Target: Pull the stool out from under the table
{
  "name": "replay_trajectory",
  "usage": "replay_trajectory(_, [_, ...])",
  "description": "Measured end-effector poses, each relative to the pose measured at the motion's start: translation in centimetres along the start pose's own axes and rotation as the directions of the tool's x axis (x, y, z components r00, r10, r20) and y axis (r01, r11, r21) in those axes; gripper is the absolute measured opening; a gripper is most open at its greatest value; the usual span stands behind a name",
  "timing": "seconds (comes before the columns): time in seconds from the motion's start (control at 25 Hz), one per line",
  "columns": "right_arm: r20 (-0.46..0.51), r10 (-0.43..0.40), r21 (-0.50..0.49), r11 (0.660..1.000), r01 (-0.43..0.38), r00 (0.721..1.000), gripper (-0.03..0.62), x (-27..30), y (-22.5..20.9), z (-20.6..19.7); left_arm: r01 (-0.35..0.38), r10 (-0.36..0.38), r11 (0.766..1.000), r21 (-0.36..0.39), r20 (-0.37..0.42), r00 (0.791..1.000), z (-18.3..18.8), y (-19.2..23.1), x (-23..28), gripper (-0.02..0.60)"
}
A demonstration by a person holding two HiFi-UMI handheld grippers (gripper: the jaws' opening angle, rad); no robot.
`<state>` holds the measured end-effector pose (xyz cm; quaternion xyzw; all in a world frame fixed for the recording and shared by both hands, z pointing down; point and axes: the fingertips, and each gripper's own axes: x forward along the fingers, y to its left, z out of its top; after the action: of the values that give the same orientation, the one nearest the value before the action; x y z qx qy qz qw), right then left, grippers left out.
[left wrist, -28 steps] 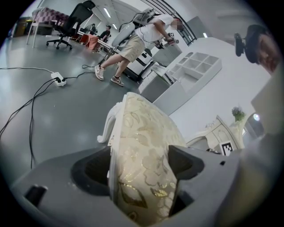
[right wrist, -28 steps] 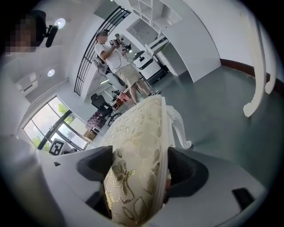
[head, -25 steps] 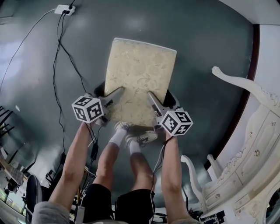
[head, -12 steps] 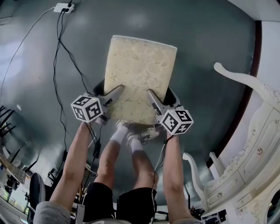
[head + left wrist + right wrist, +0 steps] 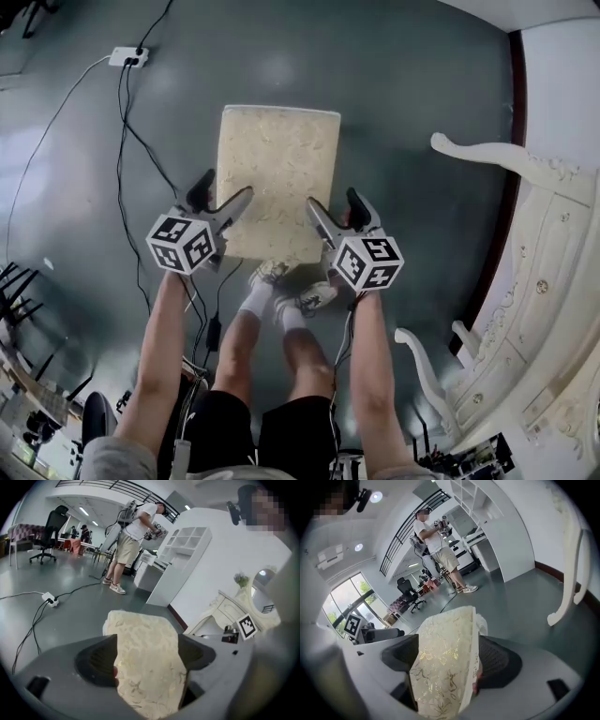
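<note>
The stool's cream floral seat (image 5: 277,173) lies below me on the grey floor, out in the open to the left of the white table (image 5: 553,272). My left gripper (image 5: 240,199) is shut on the seat's near left edge. My right gripper (image 5: 315,208) is shut on its near right edge. In the left gripper view the seat (image 5: 140,644) fills the gap between the dark pads (image 5: 96,660). In the right gripper view the seat (image 5: 443,658) stands edge-on, clamped between the pads (image 5: 499,663). The stool's legs are hidden under the seat.
The ornate white table's curved legs (image 5: 487,155) and drawers stand at the right. A power strip (image 5: 127,58) with black cables (image 5: 131,159) lies at the far left. My shoes (image 5: 300,295) are just behind the stool. A person (image 5: 129,541) stands far off near white shelves (image 5: 180,559).
The seat, held by both grippers, has shifted left and away from the white table and turned straighter. The table now sits further right in the head view.
</note>
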<state>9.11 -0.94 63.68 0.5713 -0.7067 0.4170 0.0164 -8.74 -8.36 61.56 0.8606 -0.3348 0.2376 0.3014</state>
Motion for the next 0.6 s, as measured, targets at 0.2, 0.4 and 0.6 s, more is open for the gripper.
replay_trajectory(0.2, [0.045,-0.082,-0.078,0.993,0.085,0.996,0.399,-4.7,0.6,4.5,0.033,-0.034,0.997,0.076,0.019,0.999,4.6,-4.4,-0.8,0.402])
replay_trajectory(0.4, [0.131,-0.153,-0.104,0.98,0.167,0.98,0.399,-10.4,1.4,9.8,0.096,-0.104,0.979,0.179,0.036,0.994,9.7,-10.7,-2.0,0.393])
replay_trajectory(0.6, [0.233,-0.218,-0.094,0.965,0.245,0.948,0.399,-17.4,3.3,14.6,0.151,-0.17,0.953,0.262,0.051,0.984,15.0,-18.5,-4.1,0.38])
